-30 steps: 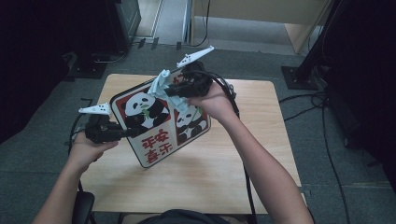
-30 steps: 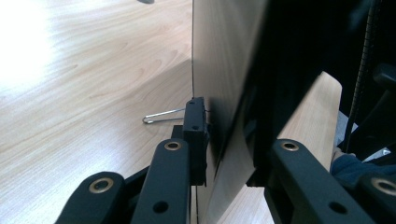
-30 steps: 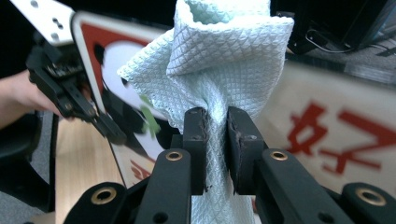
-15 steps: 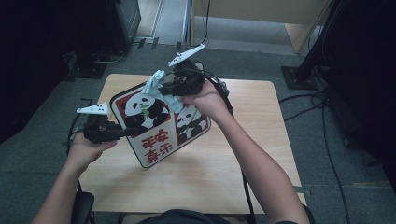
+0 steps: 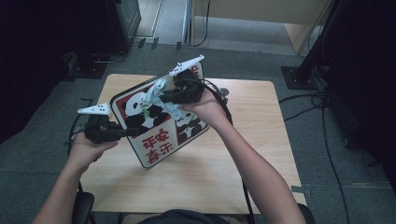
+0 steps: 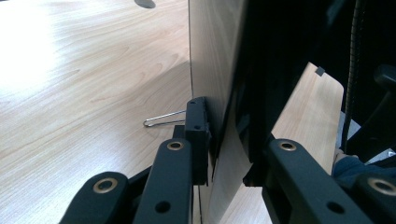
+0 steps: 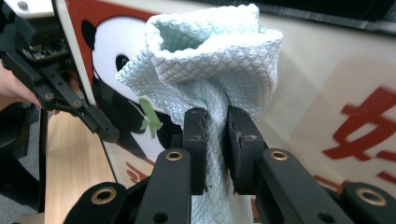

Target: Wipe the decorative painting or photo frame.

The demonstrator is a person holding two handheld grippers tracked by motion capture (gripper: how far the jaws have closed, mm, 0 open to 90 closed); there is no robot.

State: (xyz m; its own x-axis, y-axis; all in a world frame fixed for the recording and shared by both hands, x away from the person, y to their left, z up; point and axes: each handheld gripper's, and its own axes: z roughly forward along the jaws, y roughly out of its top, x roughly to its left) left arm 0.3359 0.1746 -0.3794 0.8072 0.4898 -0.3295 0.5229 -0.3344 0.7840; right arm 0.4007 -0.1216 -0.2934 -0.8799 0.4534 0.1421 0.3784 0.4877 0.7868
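Observation:
A square sign board (image 5: 159,142) with pandas, a red border and red characters is held tilted up off the wooden table (image 5: 261,154). My left gripper (image 5: 127,132) is shut on the board's left edge; in the left gripper view its jaws (image 6: 229,156) clamp the thin board (image 6: 219,70) from both sides. My right gripper (image 5: 164,99) is shut on a light blue textured cloth (image 5: 153,95) that lies against the panda picture. In the right gripper view the cloth (image 7: 210,60) bunches above the right gripper (image 7: 215,140), in front of the board (image 7: 327,84).
A thin metal wire loop (image 6: 161,120) lies on the table behind the left jaw. A small dark object (image 5: 224,92) sits near the table's far edge. Black stands and cables (image 5: 327,121) cover the floor around the table.
The right gripper has slid the cloth a little down and leftward over the board's face. The board's far corner stands slightly higher. The left hand has kept still.

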